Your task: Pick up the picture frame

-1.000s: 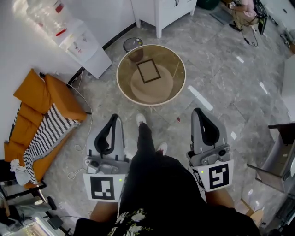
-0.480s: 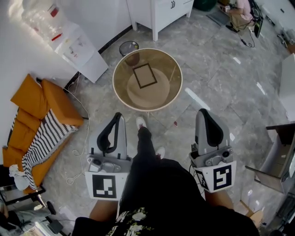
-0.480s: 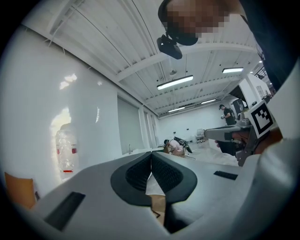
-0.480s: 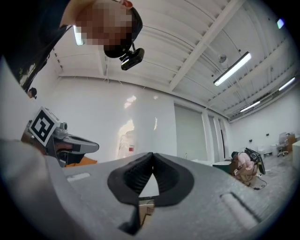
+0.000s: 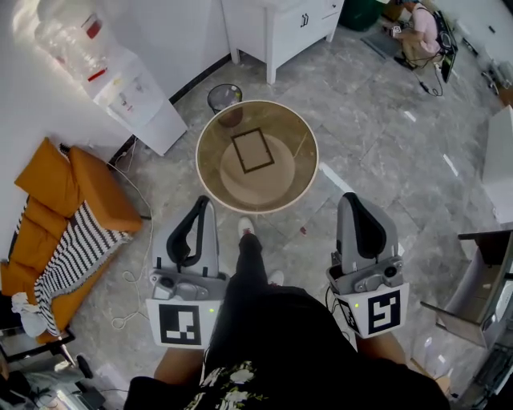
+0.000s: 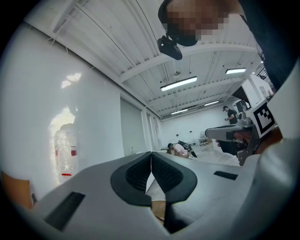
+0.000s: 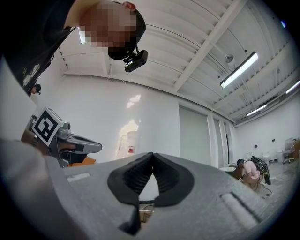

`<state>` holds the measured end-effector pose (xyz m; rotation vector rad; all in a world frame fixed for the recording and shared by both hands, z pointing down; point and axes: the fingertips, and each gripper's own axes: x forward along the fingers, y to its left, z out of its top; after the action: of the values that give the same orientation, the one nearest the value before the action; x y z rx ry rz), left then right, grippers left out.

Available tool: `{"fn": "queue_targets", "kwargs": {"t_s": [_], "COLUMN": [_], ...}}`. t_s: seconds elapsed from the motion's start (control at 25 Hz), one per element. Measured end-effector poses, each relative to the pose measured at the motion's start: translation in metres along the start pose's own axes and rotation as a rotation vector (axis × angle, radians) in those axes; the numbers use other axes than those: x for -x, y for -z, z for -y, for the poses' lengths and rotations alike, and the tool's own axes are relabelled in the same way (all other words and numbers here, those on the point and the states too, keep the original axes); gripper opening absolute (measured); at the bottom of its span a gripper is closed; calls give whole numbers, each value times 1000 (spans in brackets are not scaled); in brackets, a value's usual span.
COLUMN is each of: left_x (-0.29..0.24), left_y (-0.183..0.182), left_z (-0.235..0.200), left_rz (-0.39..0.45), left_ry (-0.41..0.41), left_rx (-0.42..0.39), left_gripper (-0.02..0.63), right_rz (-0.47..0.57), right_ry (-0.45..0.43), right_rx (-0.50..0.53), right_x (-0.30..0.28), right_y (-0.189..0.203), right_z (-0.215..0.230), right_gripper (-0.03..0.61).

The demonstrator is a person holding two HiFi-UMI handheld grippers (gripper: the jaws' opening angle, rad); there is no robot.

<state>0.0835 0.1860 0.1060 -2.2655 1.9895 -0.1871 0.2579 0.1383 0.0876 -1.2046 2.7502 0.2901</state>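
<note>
left gripper (image 5: 203, 202) clenched, empty | right gripper (image 5: 347, 198) clenched, empty | picture frame (image 5: 253, 150) — apparently flat on round table (image 5: 215, 128), well apart

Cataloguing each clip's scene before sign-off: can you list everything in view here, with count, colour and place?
picture frame: one, dark-edged, flat on the table
round table: one, tan top, ahead of the person
waste bin: one, dark, beyond the table
water dispenser: one, white, upper left by the wall
sofa: one, orange, left
striped blanket: one, black and white, over the sofa
cabinet: one, white, top
seated person: one, pink-topped, top right
left tool: one, grey, shut, empty, lower left
right tool: one, grey, shut, empty, lower right
</note>
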Motion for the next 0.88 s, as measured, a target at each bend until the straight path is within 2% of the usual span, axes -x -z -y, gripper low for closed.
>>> {"fn": "queue_targets", "kwargs": {"t_s": [0.24, 0.44, 0.64, 0.88], "left_x": [-45, -86, -119, -153], "left_y": [0, -2, -5, 9], "left_z": [-47, -95, -139, -180], "left_rz": [30, 49, 128, 150], "left_ry": [-13, -3, 8, 30], "left_rx": [29, 22, 84, 103], "left_gripper": [12, 12, 11, 12], "right_rz": [-11, -11, -27, -50], "right_ry": [-7, 8, 27, 39], "right_rx": [11, 35, 45, 96], "right_x": [-65, -127, -181, -240], "right_y": [8, 6, 5, 18], "right_z": [8, 11, 12, 6], "right_gripper": [-3, -3, -3, -3]}}
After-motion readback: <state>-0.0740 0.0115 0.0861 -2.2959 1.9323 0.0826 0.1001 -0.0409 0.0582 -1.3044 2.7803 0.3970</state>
